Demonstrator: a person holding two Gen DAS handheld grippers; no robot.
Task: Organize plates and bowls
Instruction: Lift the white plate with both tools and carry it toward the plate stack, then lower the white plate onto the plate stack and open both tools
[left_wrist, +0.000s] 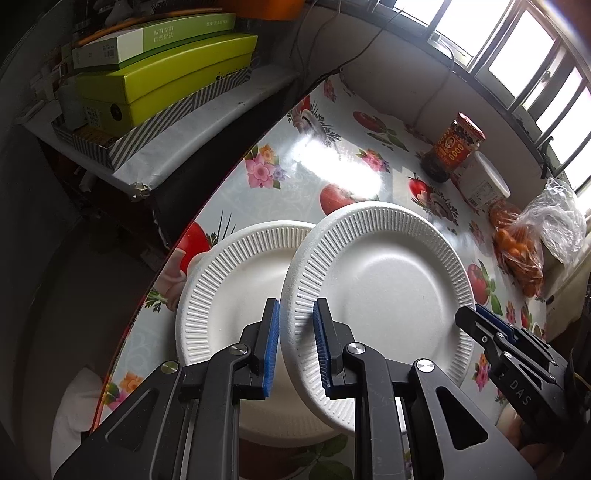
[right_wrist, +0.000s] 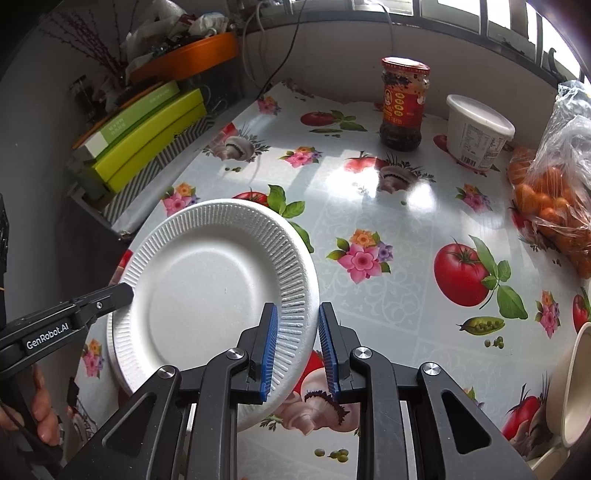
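Counter (right_wrist: 369, 236): glossy cloth printed with tomatoes, flowers and mushrooms.

Stacked boxes (right_wrist: 147, 133): green and white, on a side shelf at 10 o'clock in the right wrist view.

Upper plate (left_wrist: 384, 280): white, ribbed rim, tilted and held clear of the counter by both grippers, partly overlapping the lower plate.

Lower plate (left_wrist: 229, 280): same kind, lying flat on the counter near its edge, at 9 o'clock from the upper plate in the left wrist view.

Bag of oranges (right_wrist: 554, 206): clear plastic, at 3 o'clock.

White tub (right_wrist: 476, 129): lidded, at 1 o'clock.

Sauce jar (right_wrist: 404, 103): red lid and label, at 12 o'clock, just beside the tub.

Left gripper (left_wrist: 296, 325): jaws narrow, clamped on the upper plate's ribbed rim.

Right gripper (right_wrist: 297, 326): jaws narrow, clamped on the opposite rim of that plate.
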